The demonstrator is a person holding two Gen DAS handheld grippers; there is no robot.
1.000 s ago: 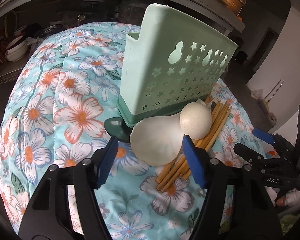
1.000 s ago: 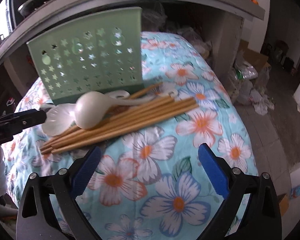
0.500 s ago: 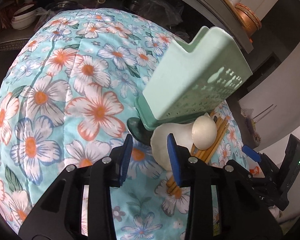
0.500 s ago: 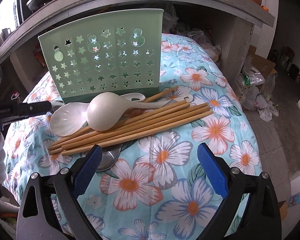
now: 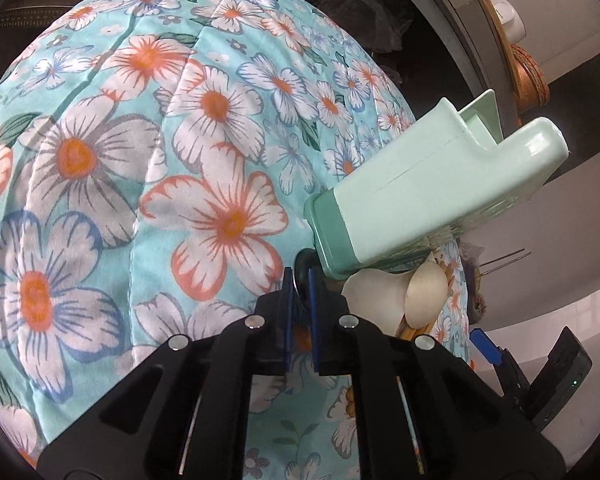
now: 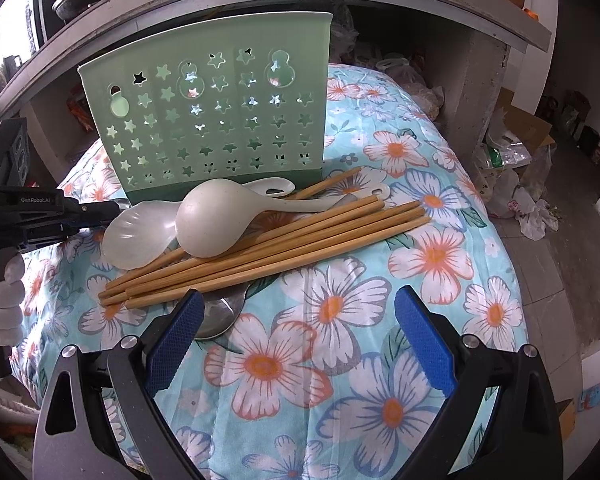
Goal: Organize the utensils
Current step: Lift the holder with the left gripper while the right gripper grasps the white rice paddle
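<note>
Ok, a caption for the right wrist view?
Open right gripper above bamboo chopsticks, two white spoons and a green star-cut holder on floral cloth.

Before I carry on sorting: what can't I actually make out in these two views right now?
- Dark utensil pinched in the left gripper: left wrist view, the green holder covers the rest.
- Metal spoon: right wrist view, handle under the chopsticks.
- Holder's inside: neither view looks in.
- Left gripper's tips: right wrist view, behind the white spoon.
</note>
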